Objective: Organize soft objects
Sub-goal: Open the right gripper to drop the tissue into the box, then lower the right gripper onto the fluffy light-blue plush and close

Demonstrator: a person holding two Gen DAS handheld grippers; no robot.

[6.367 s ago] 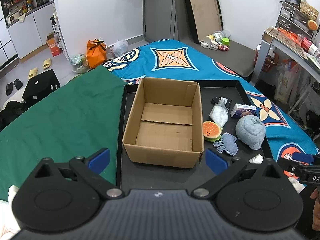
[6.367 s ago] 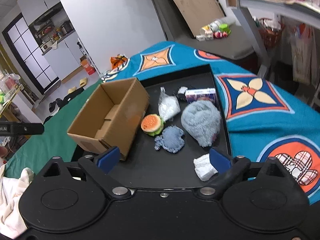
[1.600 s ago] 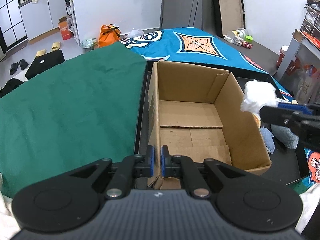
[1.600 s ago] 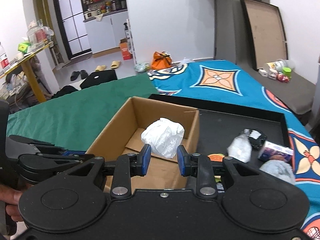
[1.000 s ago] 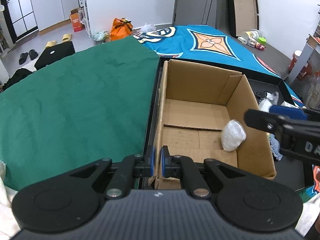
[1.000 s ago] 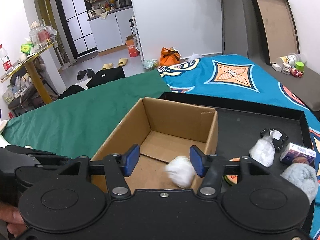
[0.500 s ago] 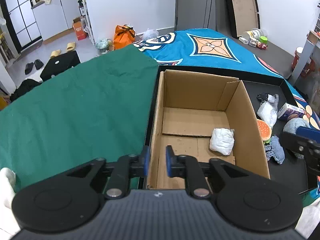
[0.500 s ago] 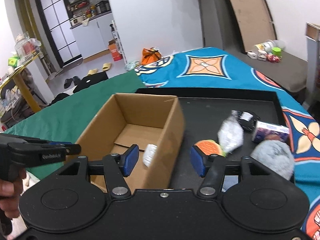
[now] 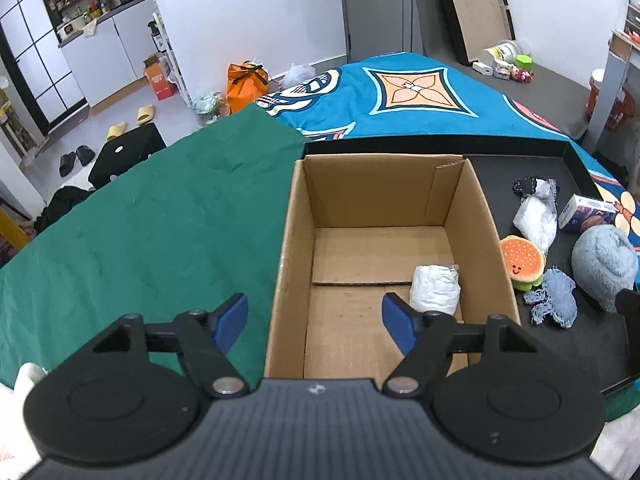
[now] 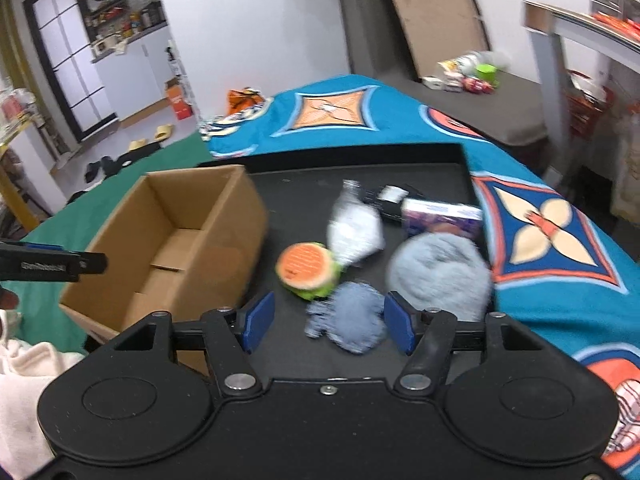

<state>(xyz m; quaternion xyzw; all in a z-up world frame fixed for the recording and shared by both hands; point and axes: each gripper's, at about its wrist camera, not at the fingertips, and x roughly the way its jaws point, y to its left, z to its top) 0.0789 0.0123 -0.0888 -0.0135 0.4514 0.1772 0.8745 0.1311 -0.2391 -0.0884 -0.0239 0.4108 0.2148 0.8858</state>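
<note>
An open cardboard box (image 9: 384, 208) stands on a black tray (image 9: 552, 152); it also shows in the right wrist view (image 10: 224, 208). A white soft bundle (image 9: 435, 289) lies inside it. My left gripper (image 9: 314, 322) is open over the box's near left wall. My right gripper (image 10: 327, 322) is open and empty above a blue denim piece (image 10: 352, 322). Close by lie a burger plush (image 10: 308, 266), a grey-blue fluffy ball (image 10: 438, 276) and a white plastic-wrapped bundle (image 10: 354, 232).
A small purple-and-white box (image 10: 440, 214) and a dark item (image 10: 390, 196) lie at the tray's far side. Green cloth (image 9: 160, 216) covers the surface left of the tray, blue patterned cloth (image 10: 552, 232) the right. The left gripper's finger (image 10: 52, 266) shows at the left.
My left gripper has opened off the box's near wall. My right gripper has swung right from the box to over the soft items on the tray. The white bundle stays in the box.
</note>
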